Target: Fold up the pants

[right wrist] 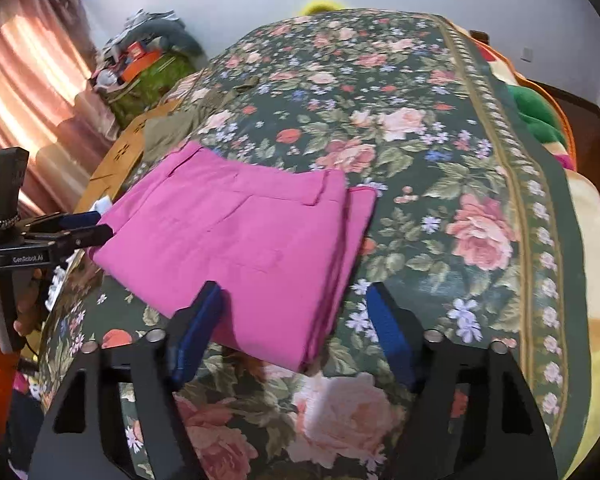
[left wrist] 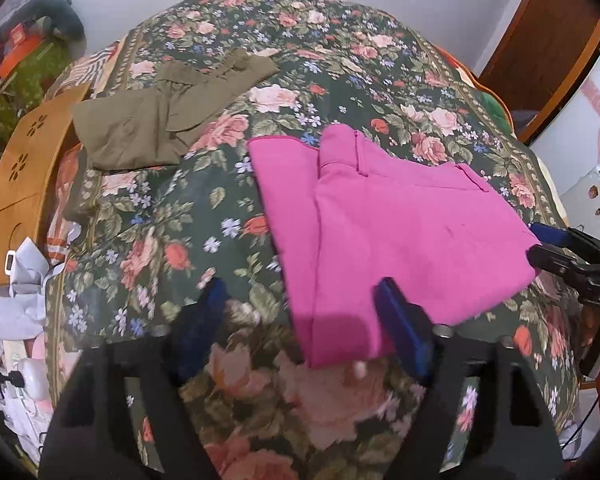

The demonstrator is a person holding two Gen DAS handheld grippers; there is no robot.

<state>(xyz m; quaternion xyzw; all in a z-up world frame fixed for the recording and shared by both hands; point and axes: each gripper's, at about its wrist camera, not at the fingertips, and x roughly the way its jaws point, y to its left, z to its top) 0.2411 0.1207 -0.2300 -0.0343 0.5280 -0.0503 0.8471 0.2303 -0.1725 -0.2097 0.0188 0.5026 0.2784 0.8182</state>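
The pink pants (left wrist: 388, 236) lay on the bed (left wrist: 340, 60), on its floral cover, already doubled over into a compact, roughly rectangular stack, with the waistband end and a belt loop facing up on the top layer. A lower layer stuck out along one side, so the edges were not quite flush.

The left hand-held gripper (left wrist: 300, 320) hovered just above the near edge of the stack, jaws spread wide and empty: one blue finger (left wrist: 400, 328) over the pink cloth, the other over bare bedcover. And the right hand-held gripper (right wrist: 292, 320) matched it, jaws apart and holding nothing, straddling the near corner of the pants (right wrist: 244, 240) where the stacked fold edges showed. In the left view, the right hand-held gripper (left wrist: 540, 242) sat right at the corner of the cloth, though contact could not be confirmed from there.

By the look of it, the folding was largely done. What seemed left was at most one more fold or a tidy-up of that offset layer, then setting the bundle aside.

An olive garment (left wrist: 156, 120) lay folded further up the bed, well apart from the pink one, perhaps an earlier piece already finished. Beside the bed stood a wooden board (left wrist: 16, 184) with flower cut-outs.
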